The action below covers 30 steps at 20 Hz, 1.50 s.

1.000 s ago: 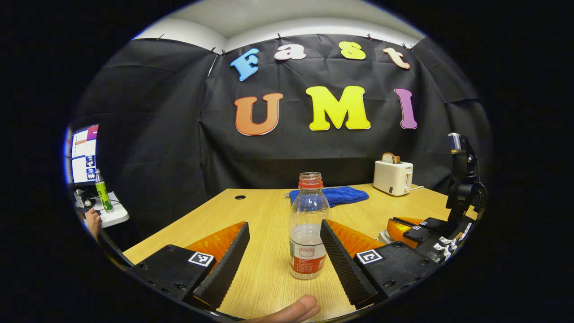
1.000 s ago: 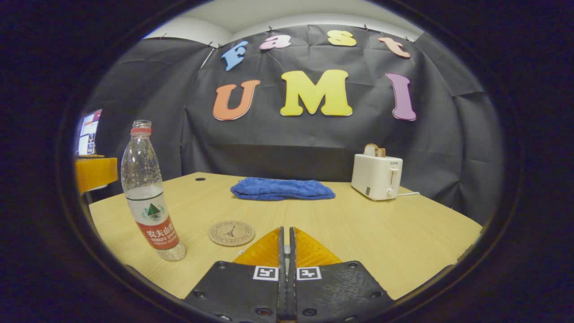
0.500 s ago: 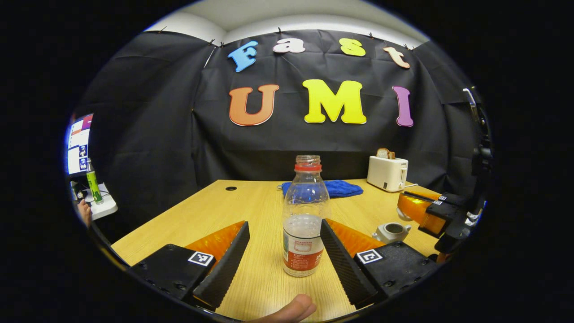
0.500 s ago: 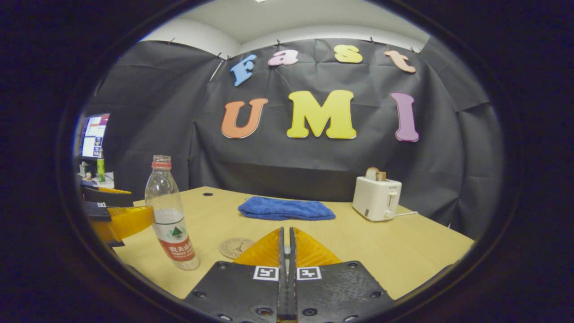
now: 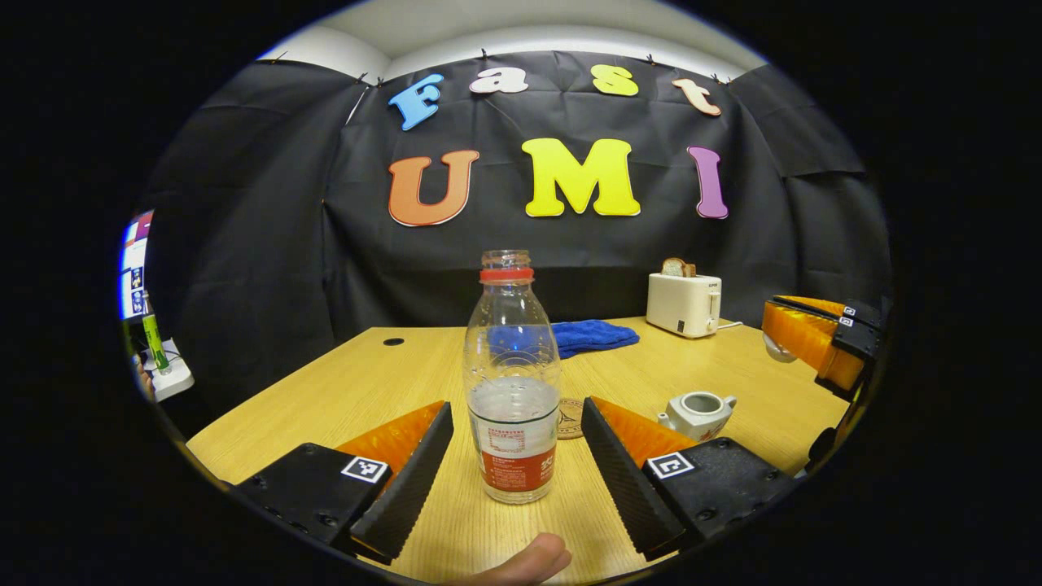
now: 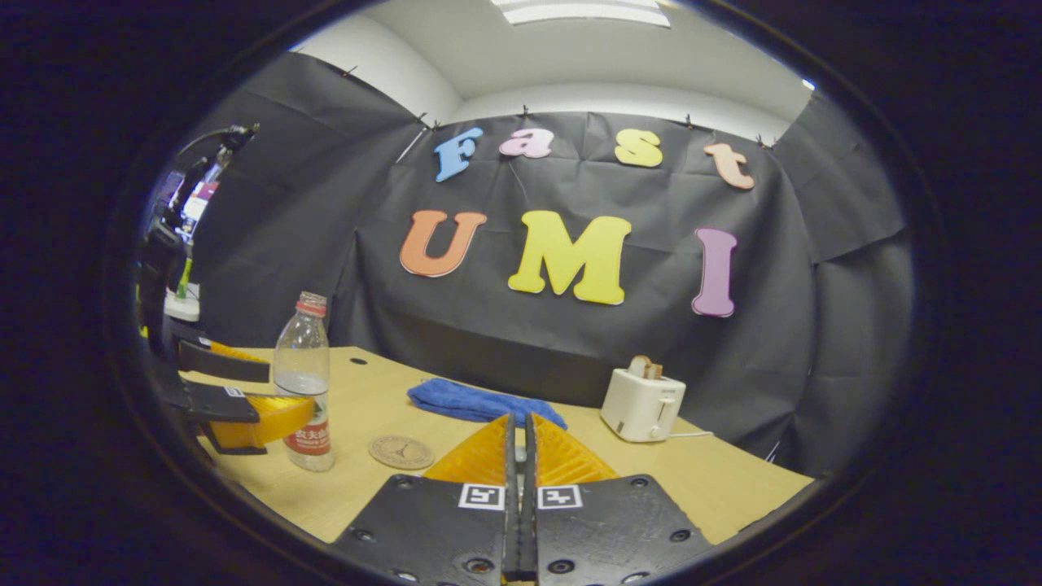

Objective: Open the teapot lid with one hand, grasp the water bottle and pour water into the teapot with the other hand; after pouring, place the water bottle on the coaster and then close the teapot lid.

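Clear plastic water bottle [image 5: 512, 382], red-labelled, uncapped: upright between the spread fingers of the left gripper [image 5: 514, 443], untouched. Right gripper [image 6: 518, 443]: fingers pressed together, raised well right of bottle; whether it pinches the lid, cannot tell.

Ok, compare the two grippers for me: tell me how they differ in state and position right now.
The left gripper is open, its fingers spread on either side of the water bottle without pressing it; the right gripper is shut, its fingers together. The left gripper sits low over the wooden table at bottle level; the right gripper is raised above the lidless teapot. Whether it holds the lid cannot be told. Both point toward the booth's back wall.
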{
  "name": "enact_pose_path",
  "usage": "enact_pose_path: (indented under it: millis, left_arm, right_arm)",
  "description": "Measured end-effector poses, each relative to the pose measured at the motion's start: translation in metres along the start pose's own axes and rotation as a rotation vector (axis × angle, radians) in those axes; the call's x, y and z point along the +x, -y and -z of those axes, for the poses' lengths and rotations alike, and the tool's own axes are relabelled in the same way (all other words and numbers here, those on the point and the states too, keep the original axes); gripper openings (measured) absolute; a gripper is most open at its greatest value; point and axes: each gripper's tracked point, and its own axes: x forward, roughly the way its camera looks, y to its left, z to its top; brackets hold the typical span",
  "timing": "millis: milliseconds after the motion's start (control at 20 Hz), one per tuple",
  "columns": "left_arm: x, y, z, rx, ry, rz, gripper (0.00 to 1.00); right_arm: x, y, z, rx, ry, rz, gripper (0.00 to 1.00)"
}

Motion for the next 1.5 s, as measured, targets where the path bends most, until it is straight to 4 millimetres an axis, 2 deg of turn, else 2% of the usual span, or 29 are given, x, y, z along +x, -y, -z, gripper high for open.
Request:
enact_pose_path:
  millis: [100,300,450,550,600,650,700,800,1150,1350,1500]
  left_arm:
    - [0.006,0.004,0.004,0.022,0.001,0.008,0.99]
    - [0.022,-0.006,0.009,0.012,0.009,-0.031,0.99]
    - [0.031,-0.013,0.004,-0.022,0.014,-0.062,0.99]
    - [0.036,-0.019,0.006,-0.001,-0.007,-0.09,0.99]
    - [0.039,-0.02,0.009,0.013,-0.019,-0.097,0.99]
    - [0.04,-0.018,0.008,0.016,-0.024,-0.089,0.93]
    - [0.038,-0.016,0.007,0.008,-0.028,-0.081,0.8]
    - [0.036,-0.012,0.006,0.001,-0.033,-0.064,0.78]
    - [0.017,0.014,-0.019,0.126,-0.023,-0.016,0.76]
    - [0.013,0.024,-0.029,0.336,-0.013,-0.038,0.76]
    - [0.016,0.019,-0.026,0.521,-0.033,-0.097,0.76]
  right_arm:
    - [-0.002,0.01,0.0,0.038,-0.022,0.003,0.0]
    - [0.0,0.031,0.01,0.107,-0.066,0.023,0.0]
    - [0.0,0.051,0.014,0.125,-0.074,0.056,0.0]
    - [0.0,0.055,0.018,0.141,-0.085,0.058,0.0]
    - [0.001,0.058,0.02,0.14,-0.092,0.062,0.0]
    - [0.002,0.06,0.021,0.137,-0.094,0.062,0.0]
    - [0.002,0.061,0.021,0.136,-0.094,0.064,0.0]
    - [0.003,0.064,0.022,0.141,-0.094,0.066,0.0]
    - [0.006,0.074,0.032,0.166,-0.114,0.076,0.0]
    - [0.008,0.079,0.037,0.173,-0.126,0.082,0.0]
    - [0.009,0.083,0.038,0.173,-0.135,0.086,0.0]
